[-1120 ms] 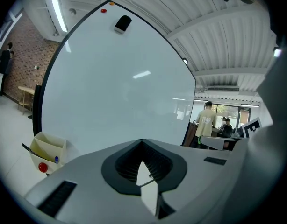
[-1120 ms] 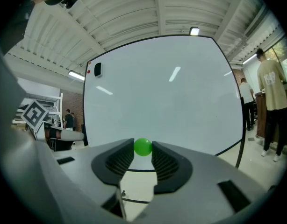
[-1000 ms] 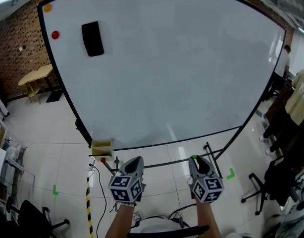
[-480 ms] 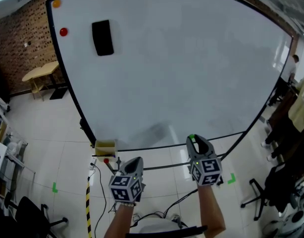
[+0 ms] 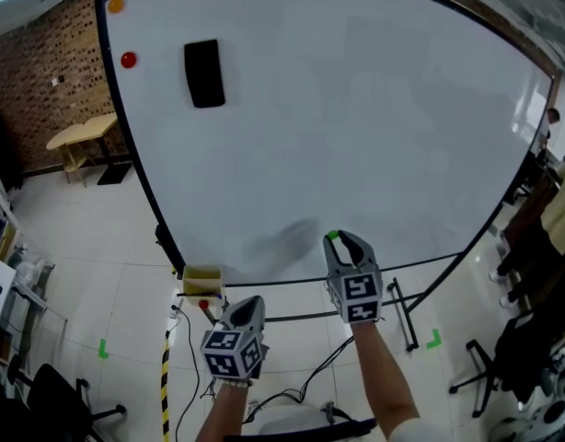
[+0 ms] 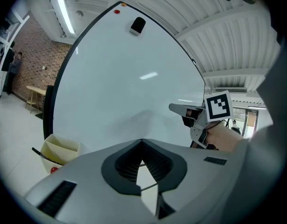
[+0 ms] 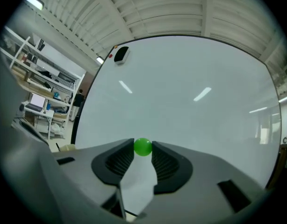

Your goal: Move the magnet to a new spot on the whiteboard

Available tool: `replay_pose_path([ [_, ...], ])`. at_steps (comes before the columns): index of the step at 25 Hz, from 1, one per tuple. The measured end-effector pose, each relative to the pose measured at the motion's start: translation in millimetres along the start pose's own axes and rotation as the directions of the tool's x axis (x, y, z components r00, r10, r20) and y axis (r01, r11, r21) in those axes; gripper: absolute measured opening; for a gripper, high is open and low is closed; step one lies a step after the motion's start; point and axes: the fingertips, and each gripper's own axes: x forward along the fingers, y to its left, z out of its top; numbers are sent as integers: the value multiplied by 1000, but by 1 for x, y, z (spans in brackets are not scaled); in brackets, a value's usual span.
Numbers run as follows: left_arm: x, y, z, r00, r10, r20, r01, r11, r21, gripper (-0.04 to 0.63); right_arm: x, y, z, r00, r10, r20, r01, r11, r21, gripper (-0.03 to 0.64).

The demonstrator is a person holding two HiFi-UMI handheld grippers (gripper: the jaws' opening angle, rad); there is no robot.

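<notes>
Seen from my head, my right gripper (image 5: 343, 240) hid most of the green magnet (image 5: 332, 236). The red thing (image 5: 204, 305) below the yellow tray (image 5: 200, 279) was too small to tell.

Eraser (image 5: 204, 73) up-left on whiteboard (image 5: 356, 109); box (image 5: 201, 279) at btm-left corner.

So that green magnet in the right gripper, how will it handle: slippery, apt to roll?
The green magnet looks small, round and smooth, so it probably weighs little but could squirt out, since the right gripper pinches it only at the tips. Dropped, it would likely roll. Near the whiteboard it should snap on by itself.
</notes>
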Motion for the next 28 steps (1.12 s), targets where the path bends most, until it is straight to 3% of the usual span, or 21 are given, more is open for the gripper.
replay_pose_path([
  [5, 3, 12, -2, 1000, 9, -1, -9, 1000, -2, -3, 29, 10, -11, 999, -24, -28, 22, 996, -88, 137],
  [20, 20, 27, 0, 1000, -3, -15, 3, 1000, -11, -3, 87, 29, -34, 992, -87, -94, 64, 971, -230, 138],
  [28, 24, 35, -2, 1000, -9, -23, 8, 1000, -28, -3, 95, 28, -34, 989, -117, -95, 90, 965, -246, 144],
])
